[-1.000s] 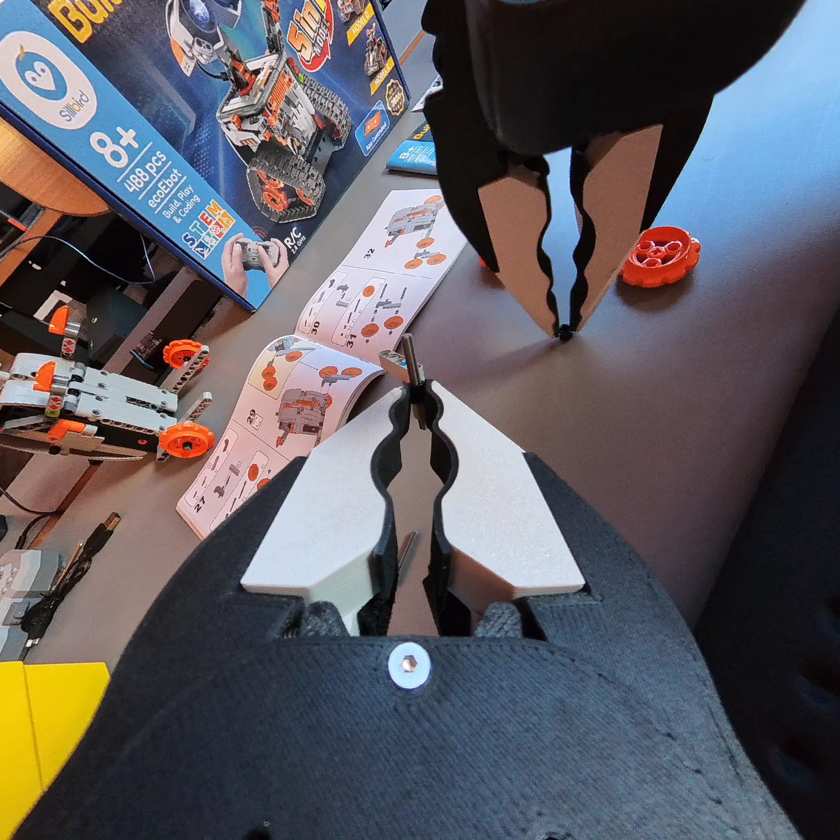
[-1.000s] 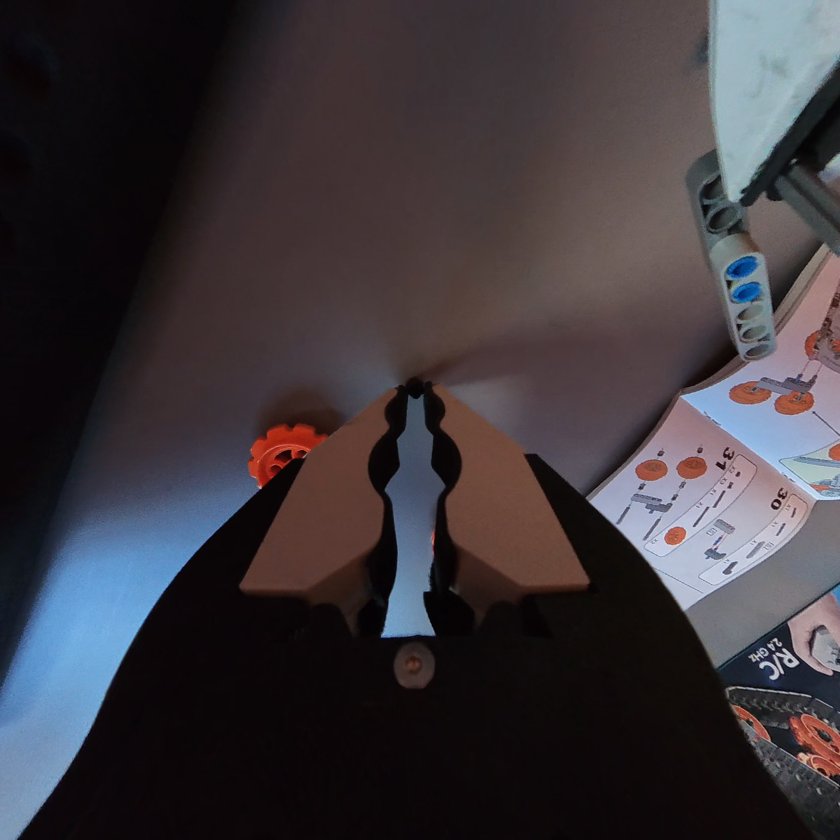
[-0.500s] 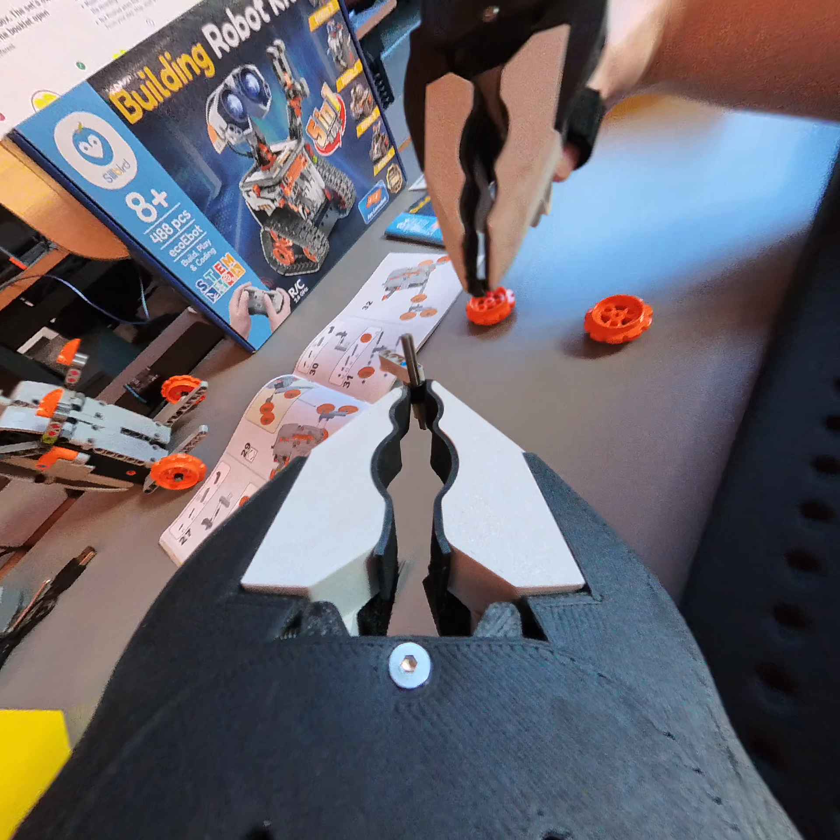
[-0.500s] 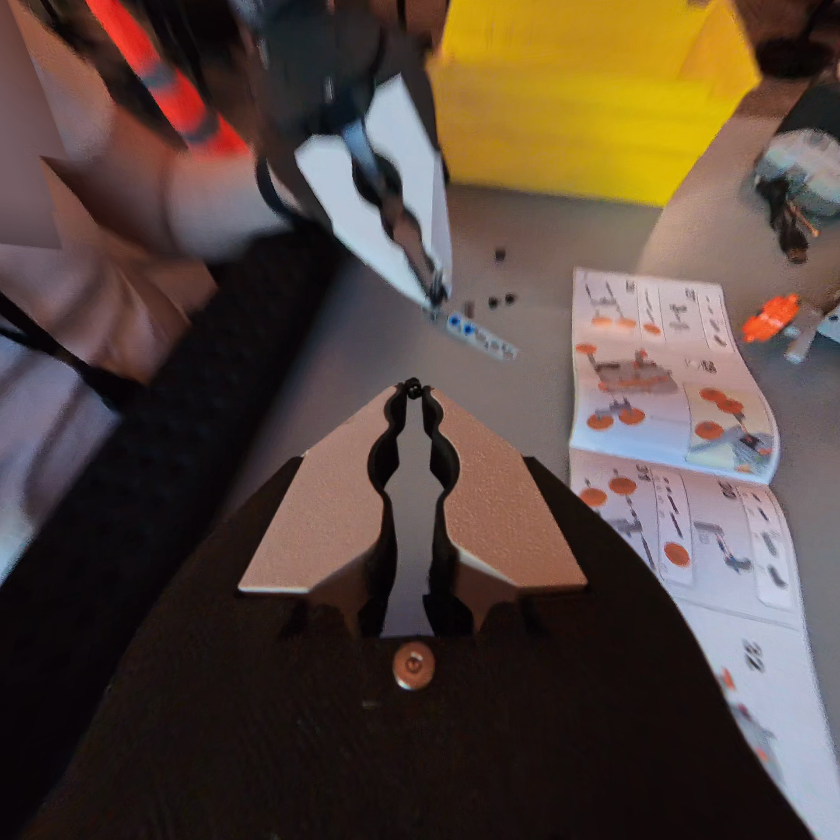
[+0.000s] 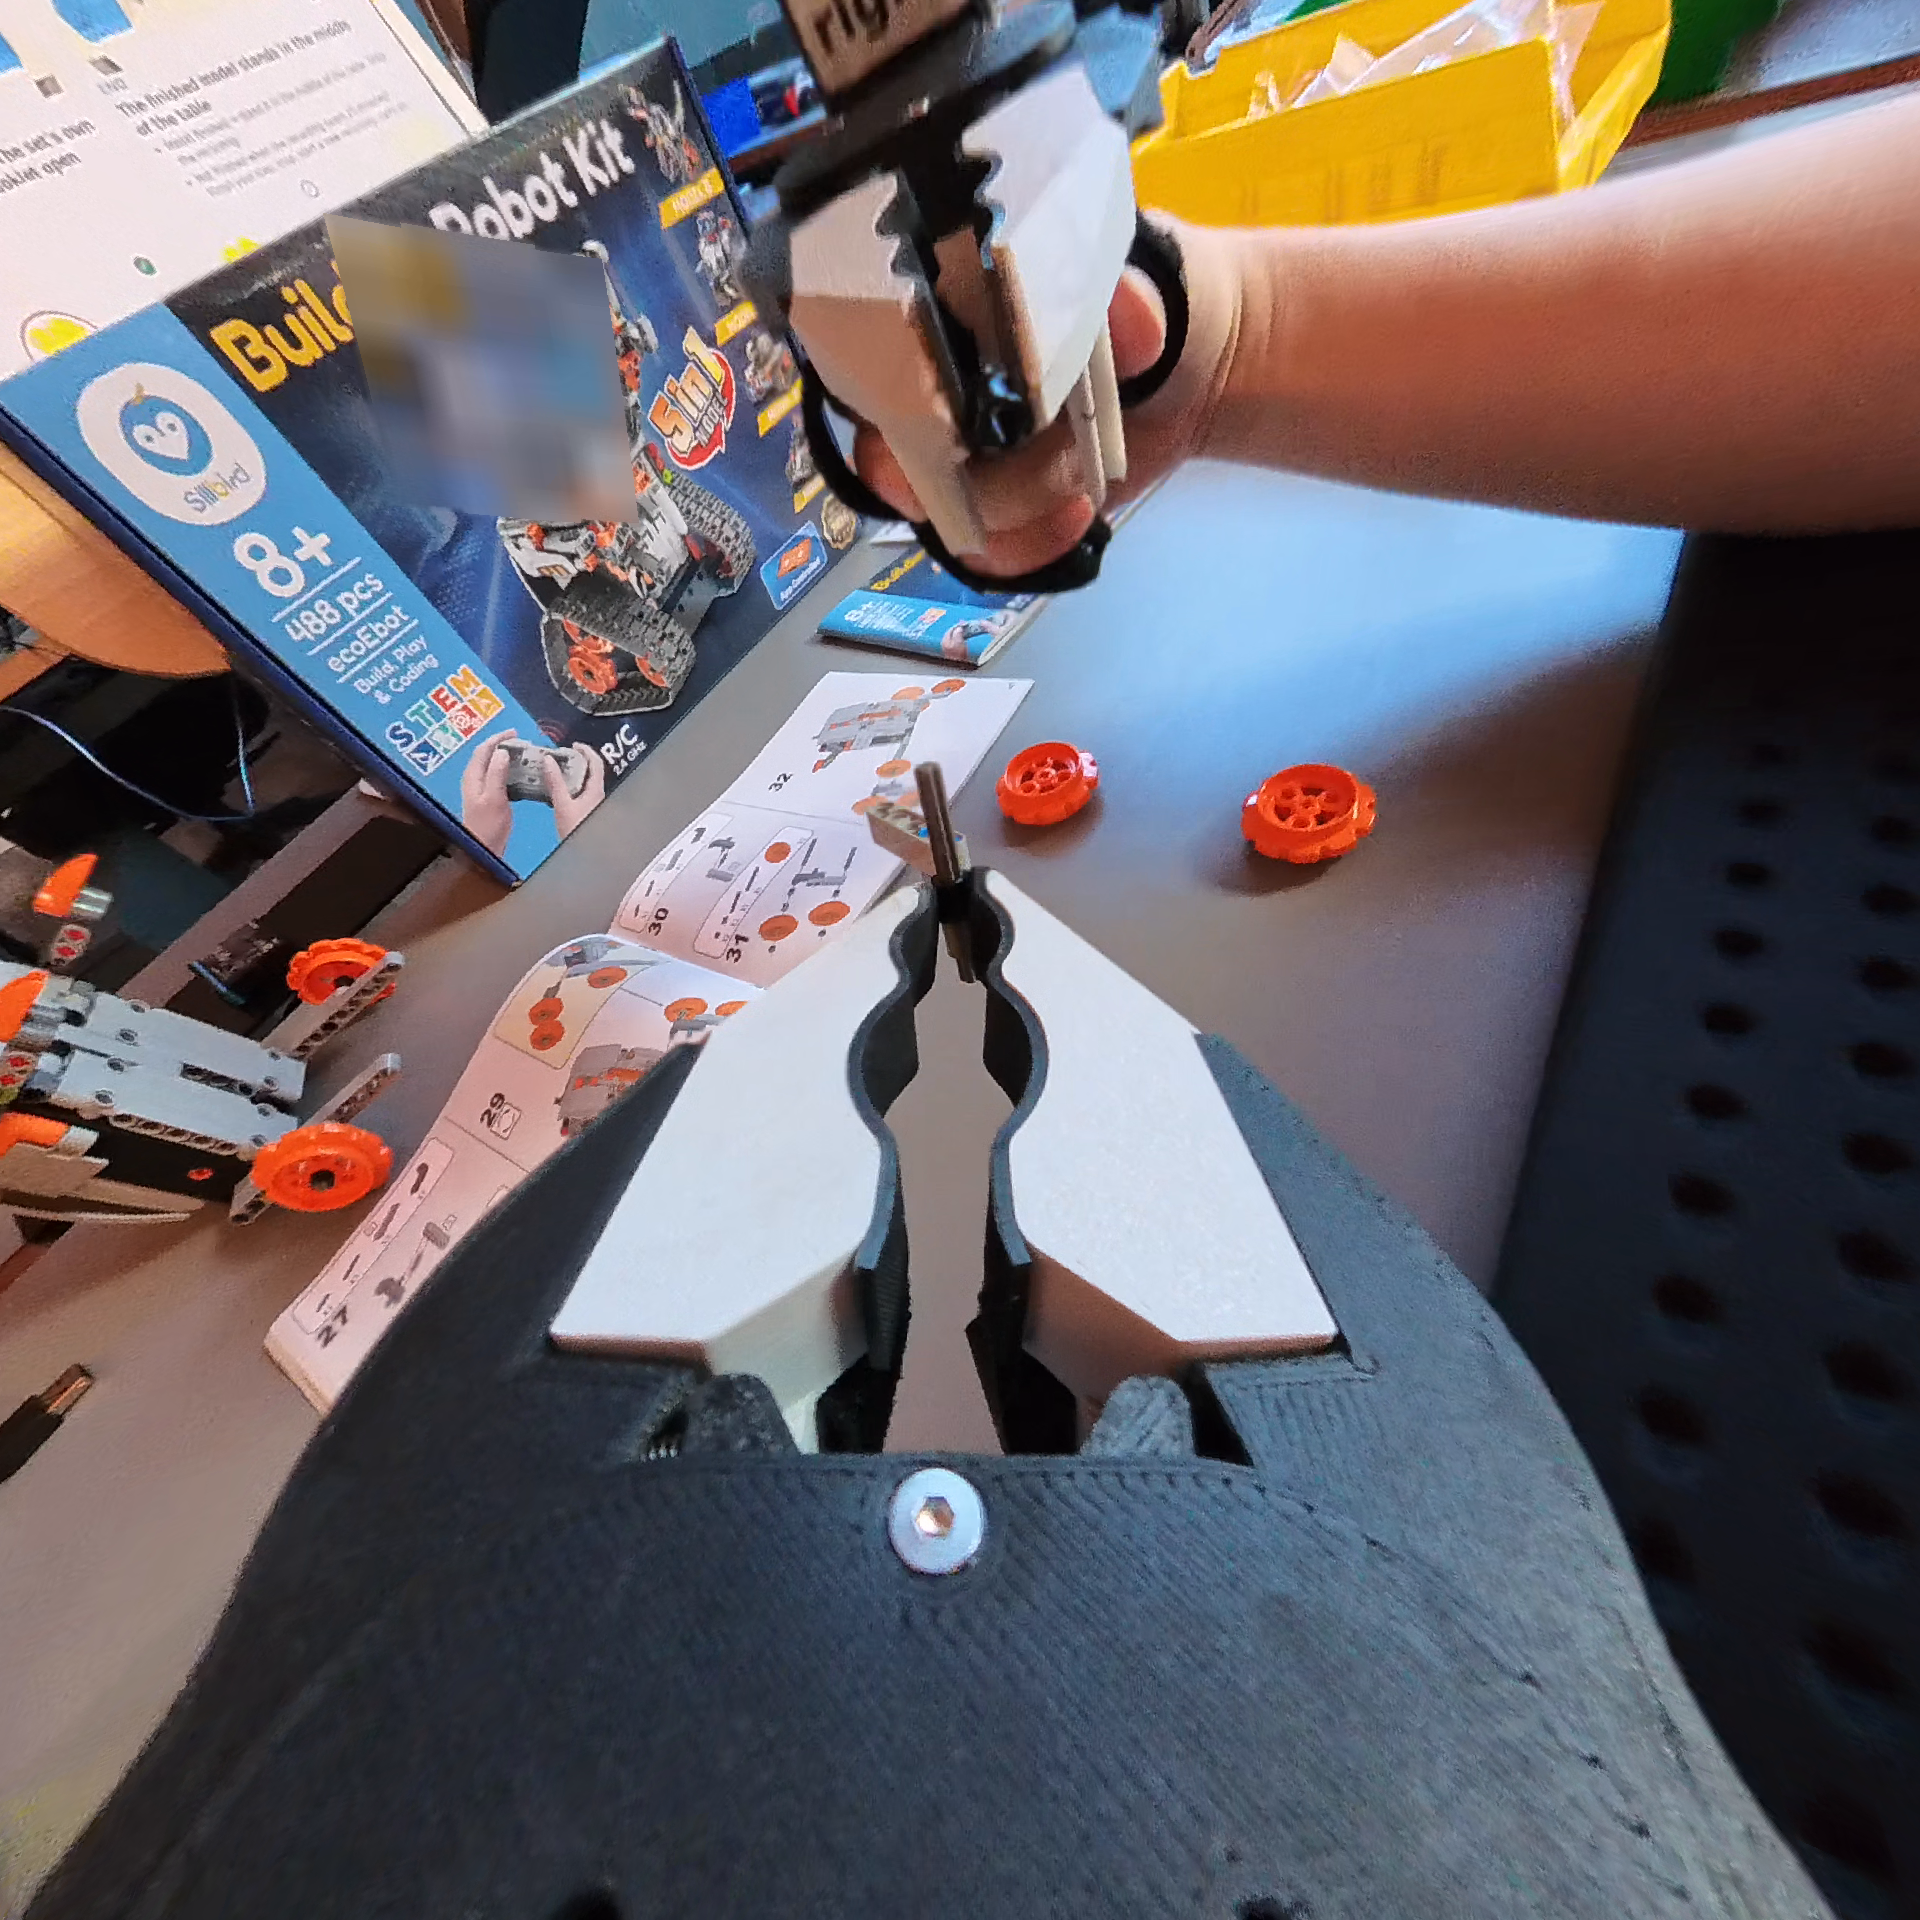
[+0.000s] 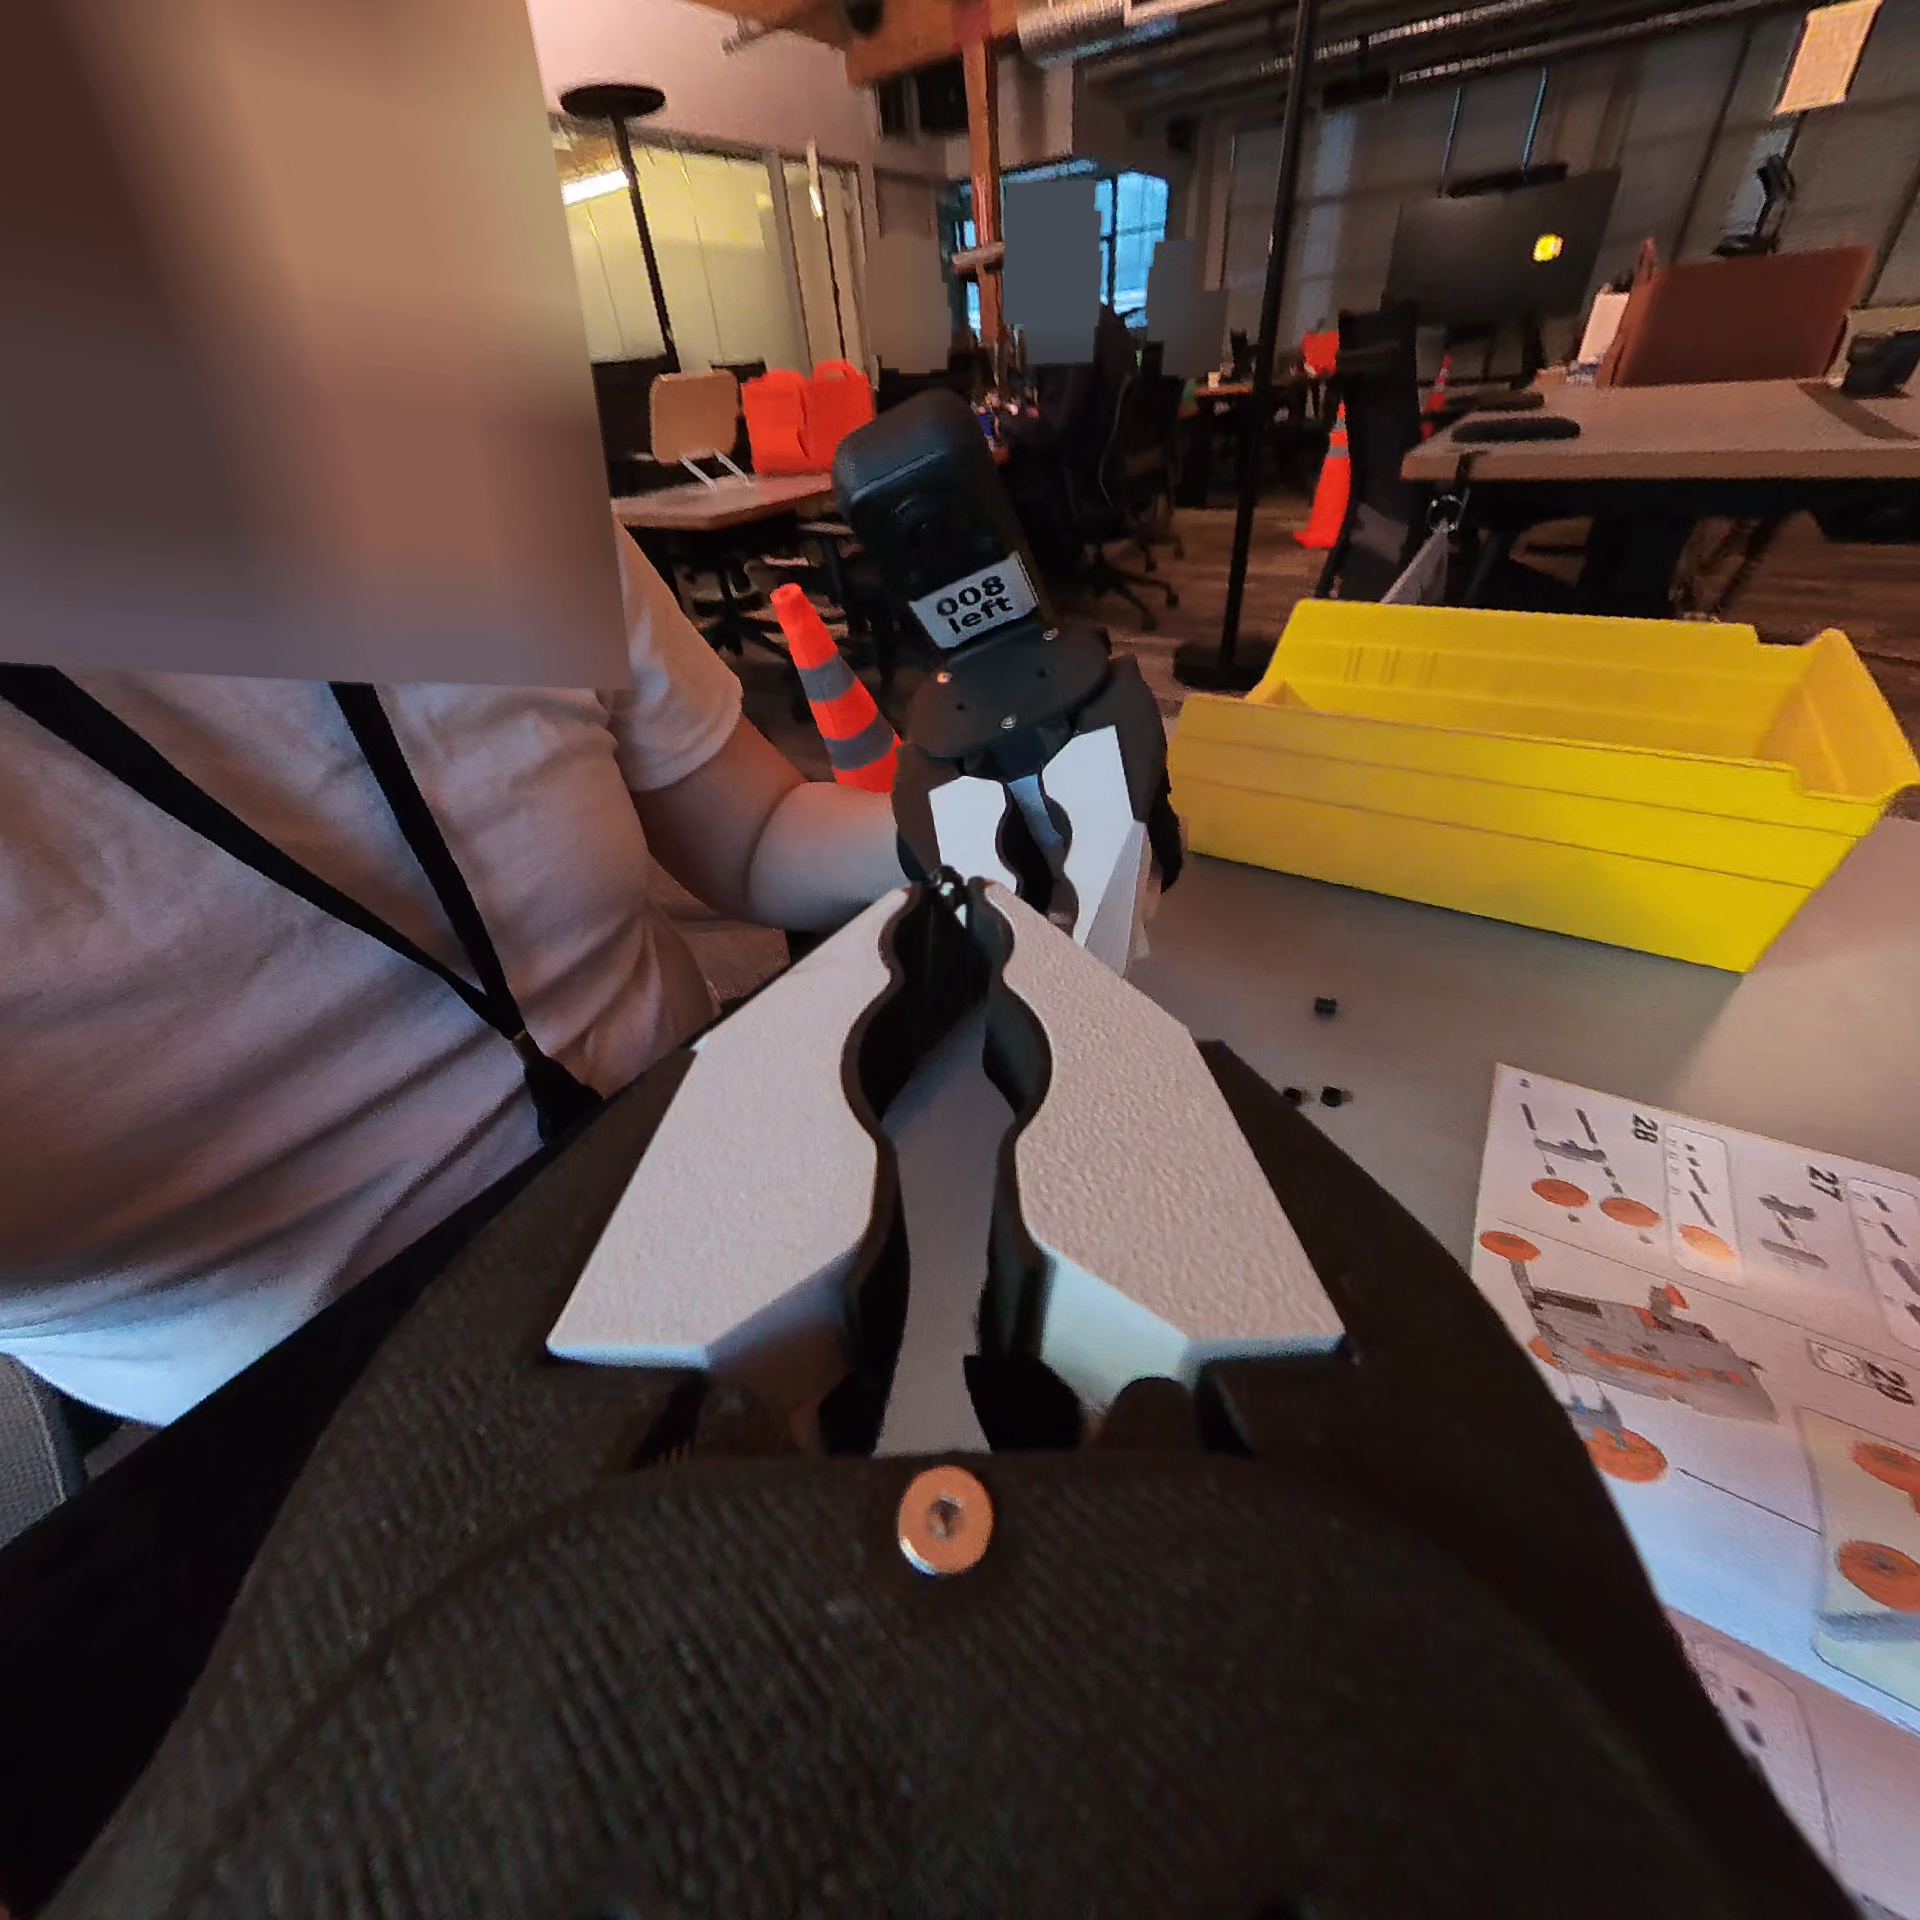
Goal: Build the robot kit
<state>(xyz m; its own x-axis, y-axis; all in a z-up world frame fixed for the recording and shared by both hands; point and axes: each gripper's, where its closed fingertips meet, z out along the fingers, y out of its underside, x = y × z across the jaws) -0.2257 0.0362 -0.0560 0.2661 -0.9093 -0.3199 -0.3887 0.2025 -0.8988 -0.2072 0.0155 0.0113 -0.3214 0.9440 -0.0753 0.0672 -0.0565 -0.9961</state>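
Our left gripper [image 5: 951,894] pinches a thin dark axle [image 5: 940,831] at its tips, a small grey beam [image 5: 902,831] on it. It looks light, stiff and slippery, best held mid-shaft. Our right gripper [image 6: 954,894], raised above the table [image 5: 1351,987], pinches something tiny and dark. Two orange wheels [image 5: 1047,781] lie near an open booklet [image 5: 727,914]; room remains rightward.

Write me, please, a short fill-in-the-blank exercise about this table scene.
1. Beside the open booklet lie ___ loose orange wheels.
2. The plastic bin is coloured ___.
3. The thin dark rod is gripped by the ___ claw.

Missing words: two; yellow; left.
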